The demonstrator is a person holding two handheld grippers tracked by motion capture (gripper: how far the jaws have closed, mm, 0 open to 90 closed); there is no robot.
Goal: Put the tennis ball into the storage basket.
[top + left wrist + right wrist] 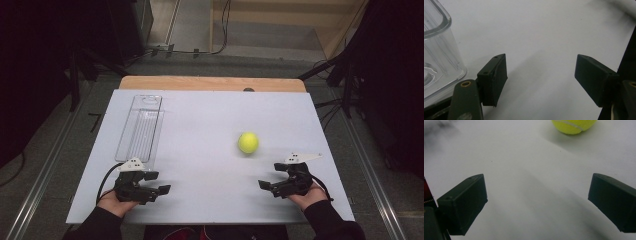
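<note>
A yellow tennis ball (248, 142) lies on the white table (210, 115), right of centre. Its lower part shows at the top edge of the right gripper view (573, 125), well beyond the jaws. My right gripper (271, 176) rests near the table's front right, open, with nothing between its fingers (537, 202). A clear plastic tray (140, 126) lies lengthwise at the left. My left gripper (156, 182) sits just in front of the tray, open and empty (541, 80). The tray's rounded corner (439, 45) stands to the left of its jaws.
A wooden strip (212, 83) runs along the table's far edge, with a small dark object (248, 90) on it. Dark stands and cables flank the table on both sides. Bare white surface lies between the two grippers.
</note>
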